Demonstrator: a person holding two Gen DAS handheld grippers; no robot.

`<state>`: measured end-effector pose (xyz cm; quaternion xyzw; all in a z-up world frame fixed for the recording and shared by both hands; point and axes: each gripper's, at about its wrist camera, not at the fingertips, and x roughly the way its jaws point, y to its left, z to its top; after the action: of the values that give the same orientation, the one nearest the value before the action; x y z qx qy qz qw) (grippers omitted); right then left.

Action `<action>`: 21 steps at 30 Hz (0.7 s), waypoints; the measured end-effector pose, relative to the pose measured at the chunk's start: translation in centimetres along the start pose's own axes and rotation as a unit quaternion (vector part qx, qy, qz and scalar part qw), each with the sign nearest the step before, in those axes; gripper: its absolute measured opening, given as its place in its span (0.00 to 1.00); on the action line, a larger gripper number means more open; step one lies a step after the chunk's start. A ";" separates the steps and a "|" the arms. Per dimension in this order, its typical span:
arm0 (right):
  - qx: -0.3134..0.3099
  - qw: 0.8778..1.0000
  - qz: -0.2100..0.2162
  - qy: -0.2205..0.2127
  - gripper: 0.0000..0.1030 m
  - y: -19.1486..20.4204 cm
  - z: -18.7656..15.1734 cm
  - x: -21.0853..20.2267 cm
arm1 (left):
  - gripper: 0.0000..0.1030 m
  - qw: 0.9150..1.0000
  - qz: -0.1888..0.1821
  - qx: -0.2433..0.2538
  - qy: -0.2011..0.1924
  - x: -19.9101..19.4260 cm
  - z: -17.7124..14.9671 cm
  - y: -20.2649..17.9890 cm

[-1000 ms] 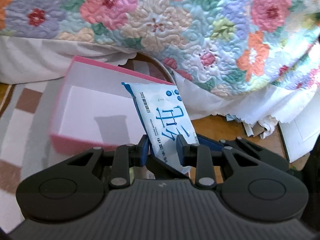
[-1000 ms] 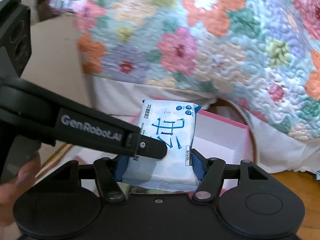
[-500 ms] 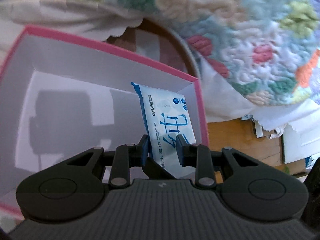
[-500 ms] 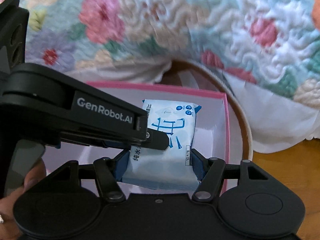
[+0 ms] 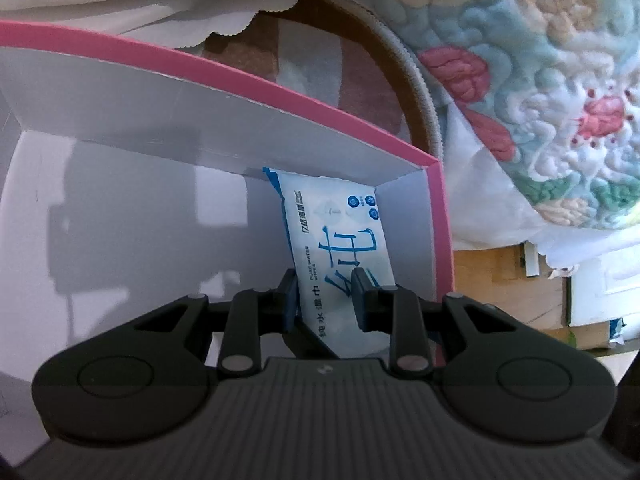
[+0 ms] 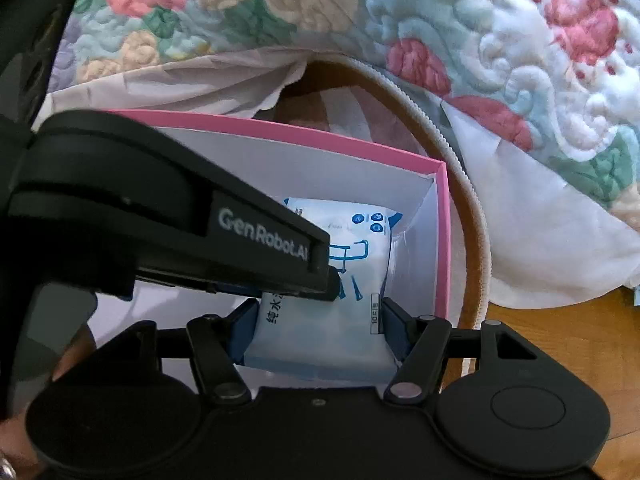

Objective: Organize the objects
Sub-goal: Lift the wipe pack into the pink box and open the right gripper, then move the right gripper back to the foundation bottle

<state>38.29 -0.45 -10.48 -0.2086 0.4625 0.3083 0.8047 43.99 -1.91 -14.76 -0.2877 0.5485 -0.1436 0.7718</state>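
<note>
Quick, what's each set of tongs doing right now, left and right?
Left tongs: closed on the wipes pack, inside the pink box.
Right tongs: closed across the same pack's width.

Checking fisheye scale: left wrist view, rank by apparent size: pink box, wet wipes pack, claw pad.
1. Pink box, largest, partly cut off by the frame.
2. Wet wipes pack.
3. Claw pad, smallest though nearest the camera.

You worked beside a bed: a floral quilt (image 5: 560, 80) hung over a white sheet (image 6: 560, 208), above wood floor (image 5: 504, 280).
</note>
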 end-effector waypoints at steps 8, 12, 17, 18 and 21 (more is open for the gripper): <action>-0.025 1.000 0.005 -0.016 0.75 -0.3 -0.5 -1.0 | 0.48 0.995 0.090 0.034 -0.010 -0.3 -0.6 -0.6; -0.006 0.998 0.046 -0.035 0.75 -1.5 -2.0 -3.1 | 0.50 0.994 0.084 0.067 -0.019 -3.3 -2.0 -1.2; 0.035 0.994 0.090 -0.050 0.76 -3.1 -3.7 -6.0 | 0.53 0.991 0.087 0.101 -0.023 -7.8 -3.9 -2.2; 0.034 0.993 0.096 -0.052 0.76 -2.9 -3.9 -6.8 | 0.53 0.991 0.085 0.104 -0.023 -8.9 -4.2 -2.4; 0.013 0.992 0.106 -0.067 0.76 -2.1 -4.5 -9.5 | 0.53 0.989 0.094 0.113 -0.025 -11.5 -4.5 -3.3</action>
<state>33.33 -7.69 -4.29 -0.1271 0.4308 0.3992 0.7993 35.98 0.34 -5.02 -0.1496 0.5340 -0.1246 0.8228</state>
